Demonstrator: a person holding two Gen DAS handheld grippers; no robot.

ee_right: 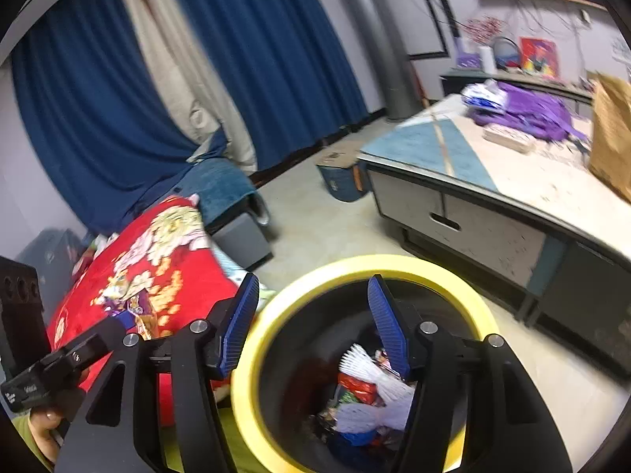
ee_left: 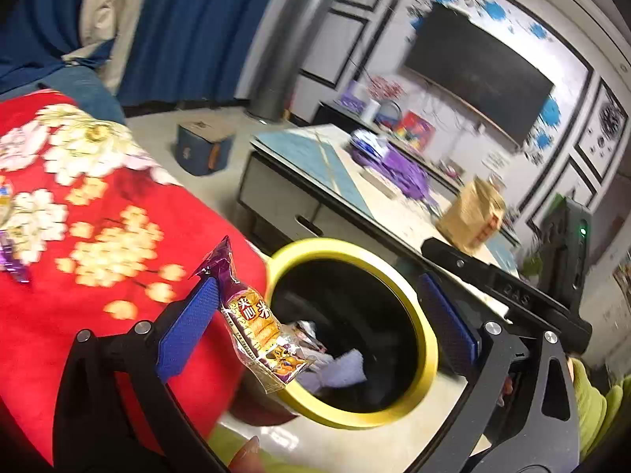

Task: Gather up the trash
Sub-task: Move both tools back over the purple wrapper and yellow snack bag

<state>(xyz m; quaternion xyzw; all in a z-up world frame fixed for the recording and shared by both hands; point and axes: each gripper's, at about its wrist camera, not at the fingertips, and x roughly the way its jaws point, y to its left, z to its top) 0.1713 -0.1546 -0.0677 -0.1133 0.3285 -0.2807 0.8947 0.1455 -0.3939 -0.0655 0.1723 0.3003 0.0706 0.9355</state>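
The yellow-rimmed bin [ee_right: 355, 272] fills the lower centre of the right wrist view and already holds a heap of wrappers and white paper [ee_right: 374, 390], so much of the collecting looks done. Some is left: at least one purple wrapper [ee_right: 136, 307] lies on the red floral blanket [ee_right: 165, 260] at lower left, and the low table [ee_right: 493, 181] at right carries purple bags and a brown paper bag that may or may not be trash.

In the left wrist view, the left gripper [ee_left: 319, 323] stands wide open over the bin's rim. A snack wrapper [ee_left: 252, 315] hangs against its left pad [ee_left: 189, 327], clear of the other pad, seemingly released and about to drop in.

The right gripper [ee_right: 315, 331] is partly open above the bin's mouth, holding nothing.
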